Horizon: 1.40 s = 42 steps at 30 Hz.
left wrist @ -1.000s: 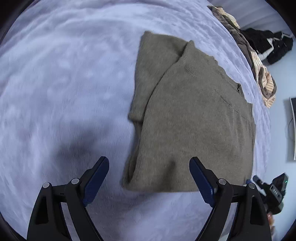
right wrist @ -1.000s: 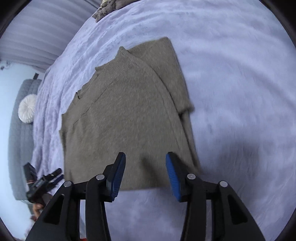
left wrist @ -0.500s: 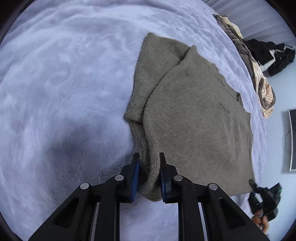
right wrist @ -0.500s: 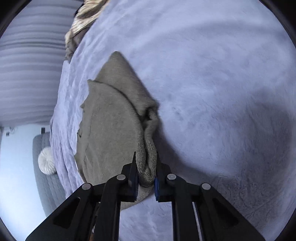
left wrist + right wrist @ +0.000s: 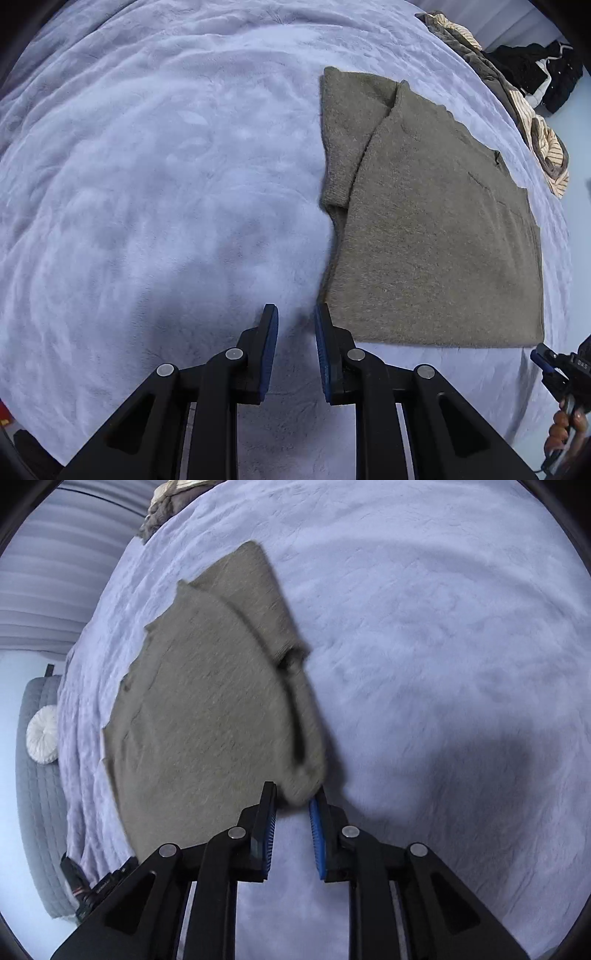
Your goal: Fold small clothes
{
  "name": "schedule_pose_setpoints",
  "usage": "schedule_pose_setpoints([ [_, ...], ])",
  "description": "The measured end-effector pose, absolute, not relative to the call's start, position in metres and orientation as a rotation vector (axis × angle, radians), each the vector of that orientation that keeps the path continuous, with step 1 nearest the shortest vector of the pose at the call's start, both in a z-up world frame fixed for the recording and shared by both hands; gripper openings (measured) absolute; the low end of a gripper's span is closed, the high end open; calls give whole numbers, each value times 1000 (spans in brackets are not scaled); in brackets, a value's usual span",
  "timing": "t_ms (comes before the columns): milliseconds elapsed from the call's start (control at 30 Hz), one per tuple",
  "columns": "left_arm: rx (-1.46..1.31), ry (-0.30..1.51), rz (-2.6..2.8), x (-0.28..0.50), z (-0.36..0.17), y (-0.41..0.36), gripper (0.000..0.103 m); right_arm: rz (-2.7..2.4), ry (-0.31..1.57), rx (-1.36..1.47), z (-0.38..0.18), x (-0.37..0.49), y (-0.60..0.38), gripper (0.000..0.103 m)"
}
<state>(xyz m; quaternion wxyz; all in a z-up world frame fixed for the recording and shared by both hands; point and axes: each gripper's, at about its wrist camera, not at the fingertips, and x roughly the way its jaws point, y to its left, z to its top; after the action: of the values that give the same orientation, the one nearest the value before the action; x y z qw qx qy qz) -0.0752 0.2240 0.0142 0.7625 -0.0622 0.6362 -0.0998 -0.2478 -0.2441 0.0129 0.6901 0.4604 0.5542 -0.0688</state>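
An olive-brown knit sweater (image 5: 424, 240) lies flat on the lavender blanket (image 5: 147, 184), one sleeve (image 5: 347, 129) folded in along its left side. My left gripper (image 5: 295, 310) hovers just off the sweater's near left corner. Its jaws stand a narrow gap apart, with only blanket showing between them. In the right wrist view the sweater (image 5: 207, 709) is blurred. Its near right corner sits at the tips of my right gripper (image 5: 295, 790), whose jaws are opening. The right gripper (image 5: 561, 365) also shows at the lower right of the left wrist view, held by a hand (image 5: 565, 428).
A pile of striped and brown clothes (image 5: 535, 129) and black garments (image 5: 535, 70) lie at the bed's far right edge. A grey padded seat with a round white cushion (image 5: 42, 734) stands beyond the bed's left edge. Bare blanket (image 5: 443, 664) stretches out on the sweater's other side.
Both grippers went from wide open to shut on the sweater's near corners. The left has since let go and slid off to the left, the sweater has dropped flat, and the right jaws have loosened.
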Motion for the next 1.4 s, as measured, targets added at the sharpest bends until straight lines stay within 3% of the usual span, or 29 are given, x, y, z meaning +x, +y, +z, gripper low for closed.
schedule_pose_setpoints([
  [67,-154,1386,-212,-76,17,234,22,-17,1273,1055,14,-238,-208,26],
  [133,-180,1394,-190,-74,17,244,59,118,1320,1081,6,-219,-164,52],
  [167,-183,1371,-166,-76,19,250,84,184,1337,1105,-2,-205,-137,52],
  [367,-177,1323,-142,-75,25,277,85,341,1325,1257,-47,-148,-30,52],
  [600,-194,1369,-137,-71,12,300,85,230,1243,1476,-82,-131,5,52],
  [667,-225,1391,-139,-72,8,309,85,229,1200,1586,-86,-129,2,30],
  [700,-223,1384,-136,-73,9,311,85,245,1164,1644,-86,-128,-2,8],
  [800,-207,1343,-149,-76,17,314,85,329,1076,1707,-74,-125,-11,8],
  [1100,-247,1344,-161,-67,13,312,85,258,1395,1381,-94,-128,20,8],
  [1233,-222,1345,-162,-62,11,308,85,336,1530,1110,-61,-123,32,13],
  [1300,-221,1351,-164,-61,10,307,85,415,1529,929,-33,-119,41,13],
  [1400,-208,1349,-162,-61,10,304,85,401,1377,727,8,-92,39,13],
])
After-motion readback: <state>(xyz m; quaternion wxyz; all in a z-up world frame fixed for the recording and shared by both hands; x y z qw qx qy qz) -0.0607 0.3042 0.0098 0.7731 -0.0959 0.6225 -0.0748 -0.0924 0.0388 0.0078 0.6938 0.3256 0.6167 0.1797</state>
